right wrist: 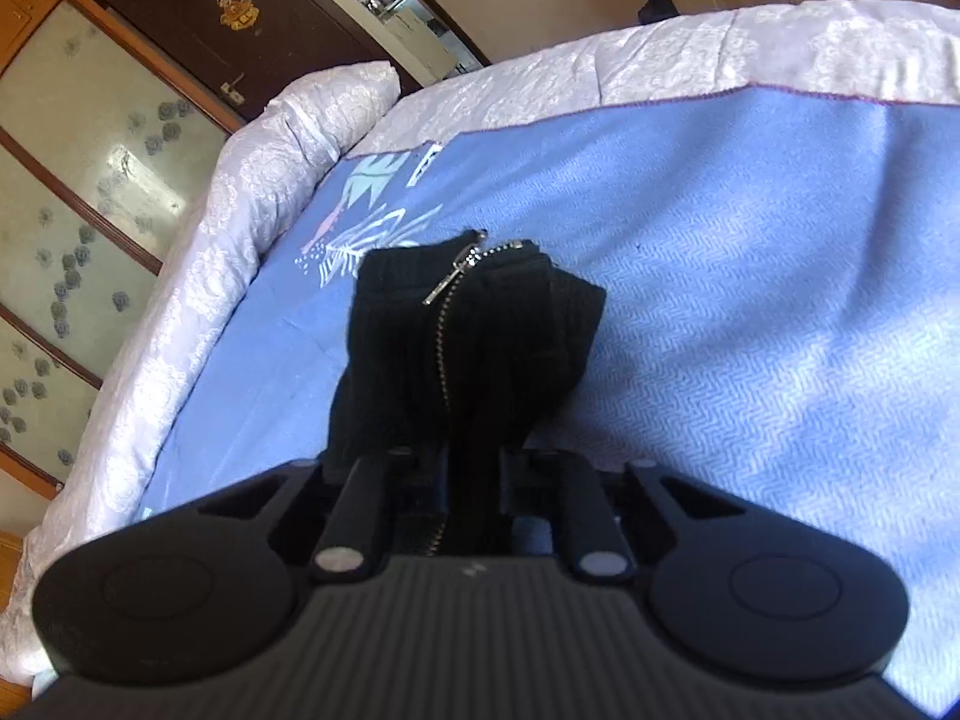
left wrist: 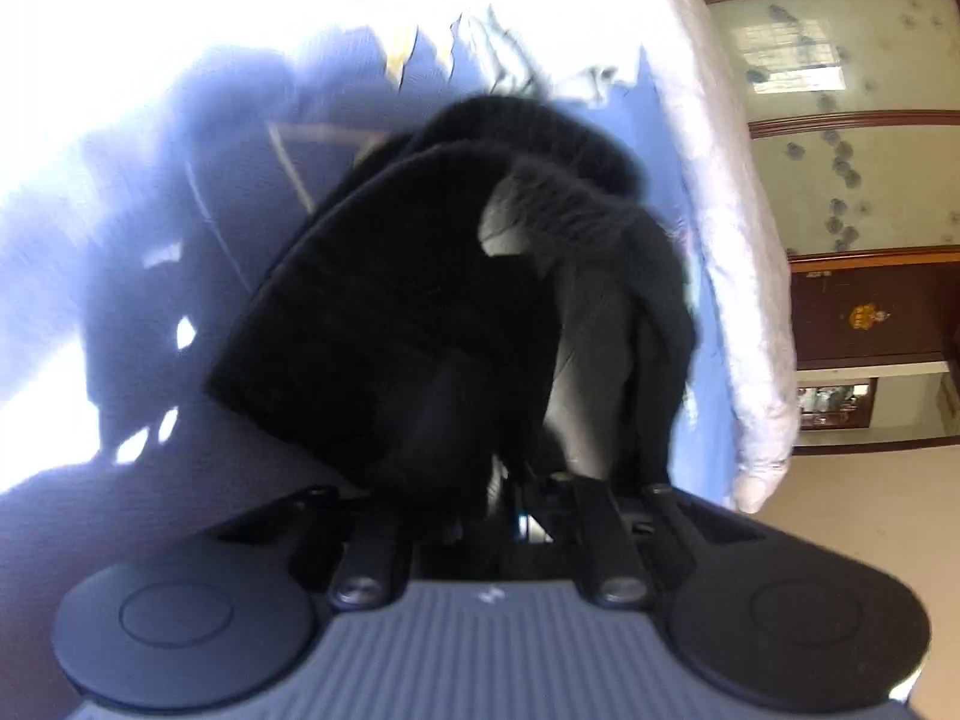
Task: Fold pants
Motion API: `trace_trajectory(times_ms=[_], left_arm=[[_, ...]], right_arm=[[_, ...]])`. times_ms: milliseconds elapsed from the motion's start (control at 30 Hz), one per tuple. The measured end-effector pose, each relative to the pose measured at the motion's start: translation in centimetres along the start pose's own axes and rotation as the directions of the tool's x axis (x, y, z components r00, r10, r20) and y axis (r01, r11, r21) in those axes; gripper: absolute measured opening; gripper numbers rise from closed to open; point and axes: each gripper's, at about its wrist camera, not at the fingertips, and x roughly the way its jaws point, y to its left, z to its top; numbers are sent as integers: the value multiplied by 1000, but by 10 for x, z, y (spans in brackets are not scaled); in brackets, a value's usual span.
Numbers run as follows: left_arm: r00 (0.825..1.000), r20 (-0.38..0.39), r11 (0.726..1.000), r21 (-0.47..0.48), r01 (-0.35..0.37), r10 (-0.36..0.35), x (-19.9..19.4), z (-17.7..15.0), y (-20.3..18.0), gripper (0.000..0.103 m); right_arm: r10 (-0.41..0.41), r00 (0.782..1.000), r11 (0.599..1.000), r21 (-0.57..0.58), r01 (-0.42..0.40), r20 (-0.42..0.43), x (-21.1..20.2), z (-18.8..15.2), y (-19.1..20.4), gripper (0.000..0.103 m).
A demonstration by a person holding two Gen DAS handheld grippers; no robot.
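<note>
Right wrist view: right claw is pinching black ribbed pants at the metal zipper, over a blue woven blanket on the bed. Left claw is clamping bunched dark fabric too. Judgement: keeping both grips level is favouring a straight crease.

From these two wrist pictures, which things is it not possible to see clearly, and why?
- Left wrist view: the left claw fingertips are buried under the black pants; motion blur smears the blue blanket.
- Right wrist view: the right claw pads are covered by bunched fabric beside the zipper.
- Both views: most of the pants is out of frame, so the fold's progress is unknown.
- The door emblem is too small to read.
</note>
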Motion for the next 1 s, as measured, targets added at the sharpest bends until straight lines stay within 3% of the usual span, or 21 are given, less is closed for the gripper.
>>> trace_trajectory(times_ms=[167, 300, 367, 467, 567, 633, 700, 733, 767, 833, 867, 1000], left_arm=[[1000, -19, 999, 42, 5, -4, -49, 6, -23, 10], [999, 15, 992, 111, -51, 50, -98, 6, -44, 10], [999, 19, 993, 107, -49, 47, -123, 5, -40, 10], [995, 23, 988, 111, -103, 101, -143, -1, -25, 10], [988, -2, 986, 67, -152, 153, -146, -13, 11, 10], [977, -46, 975, 90, -203, 208, -137, -21, 34, 14], [963, -92, 965, 95, -244, 253, -123, -32, 53, 14], [961, -102, 964, 105, -246, 256, -121, -36, 54, 14], [960, -91, 958, 131, -253, 266, -124, -40, 50, 14], [958, -55, 938, 224, -264, 283, -138, -44, 37, 18], [961, -28, 929, 267, -258, 275, -149, -45, 30, 19], [985, 56, 902, 396, -171, 162, -193, -43, 4, 31]], right_arm=[[10, 999, 998, -63, -8, 31, -47, 3, 16, 13], [25, 1000, 999, -45, -26, -7, -91, 4, 16, 13], [50, 998, 998, -24, -51, -39, -114, 1, 9, 13], [66, 996, 997, -26, -67, -62, -149, -17, -10, 13], [40, 994, 999, 6, -40, -97, -172, -44, -40, 14], [-12, 994, 1000, 14, 13, -112, -178, -63, -63, 14], [-81, 987, 997, 8, 83, -136, -173, -79, -82, 22], [-87, 987, 996, 13, 89, -135, -172, -86, -89, 22], [-59, 992, 997, 33, 63, -112, -176, -88, -93, 26], [-86, 992, 995, 48, 91, -94, -189, -90, -90, 36], [-90, 993, 995, 33, 92, -72, -196, -91, -87, 45], [-82, 996, 995, -51, 81, -19, -222, -101, -81, 45]])
